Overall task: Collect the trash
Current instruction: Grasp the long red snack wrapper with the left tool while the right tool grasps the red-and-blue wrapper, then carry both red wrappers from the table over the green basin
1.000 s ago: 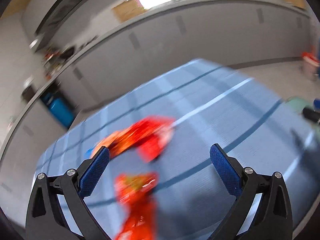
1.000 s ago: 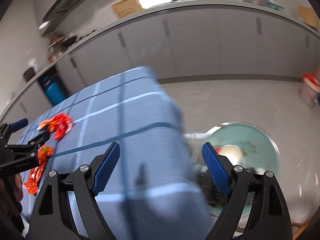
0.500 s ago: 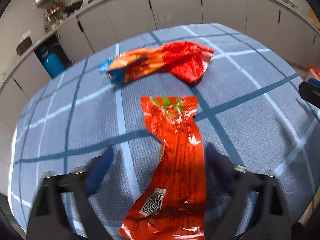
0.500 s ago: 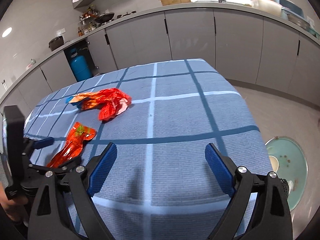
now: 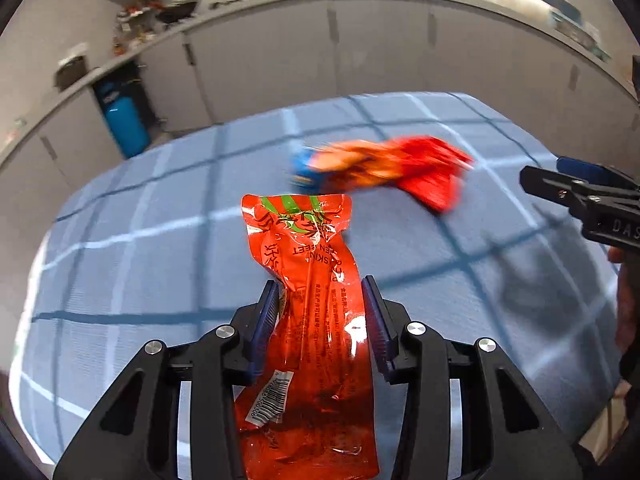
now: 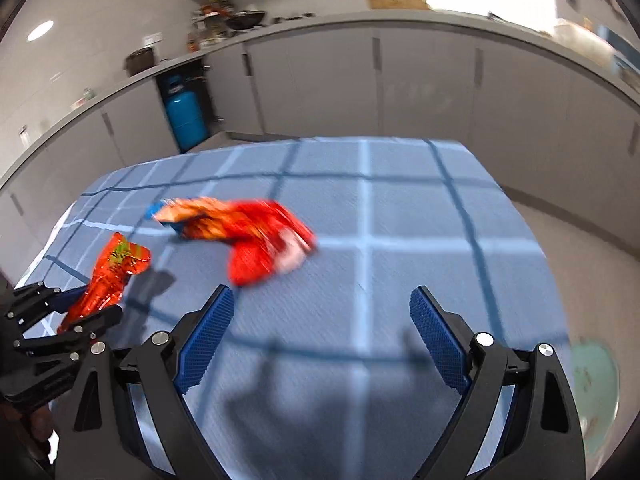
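A flat red snack wrapper [image 5: 316,320] with a barcode lies on the blue checked tablecloth [image 5: 140,280]. My left gripper [image 5: 320,284] straddles it, and its jaws are closing with the wrapper between the pads, close to its edges. In the right wrist view the same wrapper [image 6: 108,272] sticks out of the left gripper [image 6: 96,304] at the lower left. A crumpled orange-red bag [image 6: 240,228] with a blue end lies mid-table, blurred. My right gripper [image 6: 322,292] hovers open just short of it, empty. It also shows at the right edge of the left wrist view, right gripper [image 5: 544,170] beside the bag [image 5: 384,168].
Grey cabinets and a counter run behind the table [image 6: 420,208]. A blue gas cylinder [image 6: 186,116] stands in a gap between them. A pale green bin [image 6: 592,380] sits on the floor past the table's right edge. A hand [image 5: 628,300] shows at the right.
My left gripper moved over the flat wrapper and its jaws narrowed around it. The right gripper swung from the floor bin across the table toward the crumpled bag, staying open.
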`<state>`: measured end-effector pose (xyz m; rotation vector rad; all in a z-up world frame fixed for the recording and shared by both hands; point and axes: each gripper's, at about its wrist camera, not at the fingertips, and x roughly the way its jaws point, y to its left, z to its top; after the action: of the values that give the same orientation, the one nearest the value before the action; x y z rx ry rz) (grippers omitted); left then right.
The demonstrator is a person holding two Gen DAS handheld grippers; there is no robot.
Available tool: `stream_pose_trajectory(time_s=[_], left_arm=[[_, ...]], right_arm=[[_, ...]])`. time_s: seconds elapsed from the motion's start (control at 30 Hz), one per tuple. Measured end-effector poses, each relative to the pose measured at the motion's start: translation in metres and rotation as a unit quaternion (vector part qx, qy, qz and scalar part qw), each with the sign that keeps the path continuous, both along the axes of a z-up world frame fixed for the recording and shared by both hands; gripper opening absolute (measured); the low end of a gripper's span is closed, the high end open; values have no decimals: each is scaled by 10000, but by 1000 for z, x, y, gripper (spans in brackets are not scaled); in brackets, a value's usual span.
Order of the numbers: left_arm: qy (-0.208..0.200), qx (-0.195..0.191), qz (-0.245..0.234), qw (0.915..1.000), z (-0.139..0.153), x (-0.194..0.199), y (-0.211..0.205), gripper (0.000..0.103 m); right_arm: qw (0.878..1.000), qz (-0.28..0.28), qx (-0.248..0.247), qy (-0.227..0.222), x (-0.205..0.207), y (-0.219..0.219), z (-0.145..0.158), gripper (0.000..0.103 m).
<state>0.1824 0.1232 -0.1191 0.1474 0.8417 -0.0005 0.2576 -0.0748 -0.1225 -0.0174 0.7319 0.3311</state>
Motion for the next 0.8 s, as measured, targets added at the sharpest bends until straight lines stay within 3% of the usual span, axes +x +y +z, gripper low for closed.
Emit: stream_pose_trajectory(time_s=[0.23, 0.37, 0.43, 0.5, 0.6, 0.8], left_arm=[[58, 42, 609, 9981, -8, 42, 50, 43], [146, -104, 682, 9975, -14, 57, 61, 43], [145, -104, 667, 9976, -16, 60, 60, 43], [165, -128, 663, 9976, -18, 63, 62, 43], [172, -118, 653, 9976, -19, 64, 62, 43], [105, -60, 580, 9982, -12, 61, 52, 43]], right_arm=[[9964, 755, -384, 66, 60, 59, -6, 88], [9925, 993, -560, 434, 84, 74, -28, 85], [9886, 1133, -583, 798, 93, 77, -43, 54], [9883, 1156, -543, 838, 91, 77, -47, 49], [9889, 1128, -504, 826, 86, 72, -46, 29], [9921, 1035, -222, 667, 65, 57, -33, 21]])
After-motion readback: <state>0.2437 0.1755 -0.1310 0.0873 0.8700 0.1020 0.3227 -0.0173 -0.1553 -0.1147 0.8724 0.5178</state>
